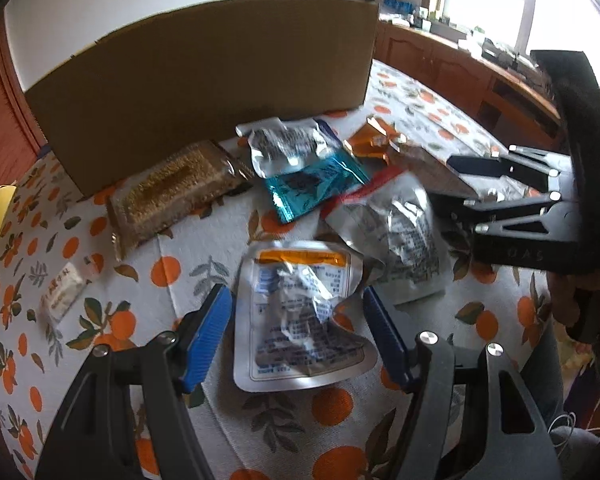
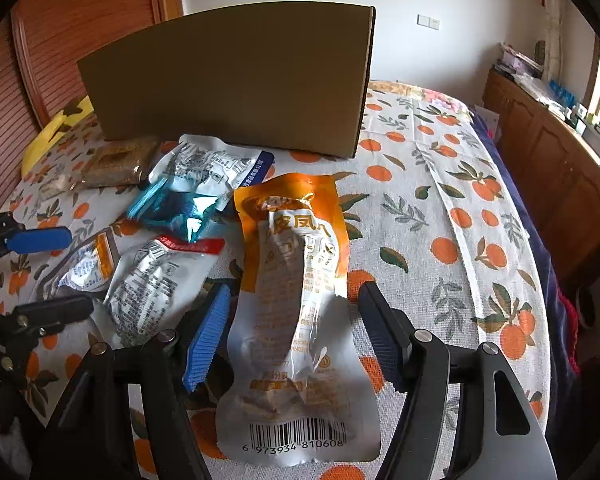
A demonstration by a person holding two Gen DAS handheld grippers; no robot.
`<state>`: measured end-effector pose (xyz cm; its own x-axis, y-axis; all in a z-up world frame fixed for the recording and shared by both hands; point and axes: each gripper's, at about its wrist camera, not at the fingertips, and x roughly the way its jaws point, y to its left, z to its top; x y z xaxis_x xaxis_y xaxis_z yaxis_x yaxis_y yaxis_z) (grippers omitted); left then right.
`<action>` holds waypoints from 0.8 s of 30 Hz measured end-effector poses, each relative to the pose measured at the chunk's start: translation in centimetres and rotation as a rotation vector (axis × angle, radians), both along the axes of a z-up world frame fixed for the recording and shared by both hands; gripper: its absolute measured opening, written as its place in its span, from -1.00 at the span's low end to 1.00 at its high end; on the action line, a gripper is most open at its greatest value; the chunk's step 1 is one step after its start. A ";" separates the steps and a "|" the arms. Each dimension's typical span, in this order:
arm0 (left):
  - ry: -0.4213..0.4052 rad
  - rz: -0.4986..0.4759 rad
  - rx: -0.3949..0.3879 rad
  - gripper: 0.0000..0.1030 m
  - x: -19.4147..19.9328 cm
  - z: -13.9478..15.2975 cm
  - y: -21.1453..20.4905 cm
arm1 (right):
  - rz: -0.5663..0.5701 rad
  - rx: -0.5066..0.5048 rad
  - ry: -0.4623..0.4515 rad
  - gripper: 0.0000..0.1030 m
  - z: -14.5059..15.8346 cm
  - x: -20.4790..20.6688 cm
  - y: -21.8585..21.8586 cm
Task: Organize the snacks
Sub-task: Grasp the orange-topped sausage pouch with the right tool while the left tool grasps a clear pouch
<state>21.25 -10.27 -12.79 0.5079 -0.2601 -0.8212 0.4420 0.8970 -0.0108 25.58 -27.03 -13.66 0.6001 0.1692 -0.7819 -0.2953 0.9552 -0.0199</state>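
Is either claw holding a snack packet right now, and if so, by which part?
Nothing is held. The left claw is open around a silver packet, and the right claw is open around the orange packet; both packets lie on the tablecloth.

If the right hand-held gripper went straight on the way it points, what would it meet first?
Probably the orange snack pouch, which lies between the open fingers of the right hand-held gripper; the cardboard box stands further on.

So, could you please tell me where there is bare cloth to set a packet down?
Free: the orange-print tablecloth right of the orange-topped snack pouch, up to the brown cardboard box. Crowded: left of it, around the shiny teal foil packet.
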 end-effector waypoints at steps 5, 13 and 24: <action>-0.007 0.006 0.003 0.33 -0.1 -0.1 0.0 | -0.001 -0.002 -0.002 0.32 0.0 -0.1 0.0; 0.023 0.015 -0.042 0.12 -0.7 0.2 0.9 | -0.002 -0.001 -0.002 0.32 0.0 -0.1 0.1; 0.000 0.046 -0.087 0.12 -1.7 1.8 2.4 | -0.005 -0.005 -0.003 0.31 0.0 -0.1 0.1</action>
<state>19.59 -7.88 -11.00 0.5208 -0.3070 -0.7965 0.4005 0.9119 -0.0896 25.46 -26.93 -13.62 0.6029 0.1626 -0.7810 -0.2905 0.9565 -0.0251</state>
